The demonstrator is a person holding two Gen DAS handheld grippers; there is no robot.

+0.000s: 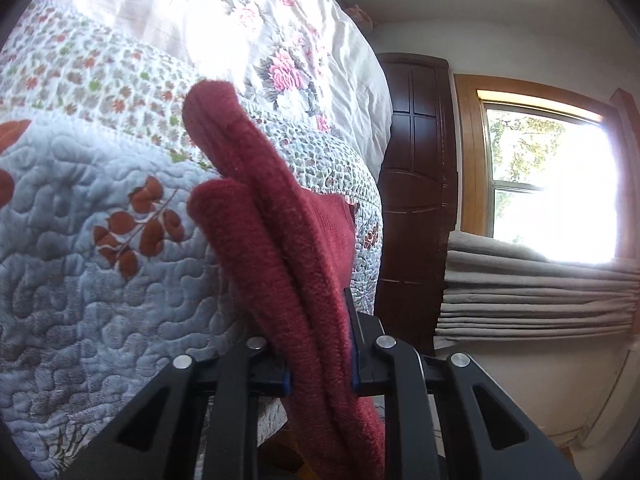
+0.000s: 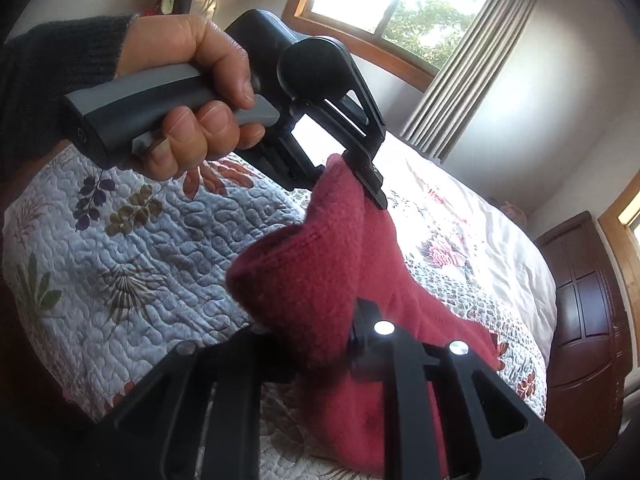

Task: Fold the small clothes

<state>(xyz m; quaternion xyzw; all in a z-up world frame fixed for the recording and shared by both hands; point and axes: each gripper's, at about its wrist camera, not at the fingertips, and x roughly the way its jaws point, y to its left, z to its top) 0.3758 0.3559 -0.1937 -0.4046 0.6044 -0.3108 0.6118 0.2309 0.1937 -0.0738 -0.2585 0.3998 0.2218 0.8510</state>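
Observation:
A dark red knitted garment (image 1: 280,240) hangs bunched in folds above the quilted bed. In the left wrist view my left gripper (image 1: 320,344) is shut on it, and the cloth fills the gap between the fingers and hides most of the left finger. In the right wrist view my right gripper (image 2: 316,332) is shut on the lower part of the same red garment (image 2: 304,272). Higher up, the left gripper (image 2: 360,178), held by a hand (image 2: 192,92) in a dark sleeve, clamps the garment's upper end. The cloth spans between the two grippers.
Below lies a pale blue quilt (image 1: 80,260) with leaf prints, and beyond it a white floral duvet (image 1: 256,24). A dark wooden cabinet (image 1: 416,200) stands by the bed's far side. A bright window (image 1: 548,184) with grey curtains (image 1: 532,292) is behind.

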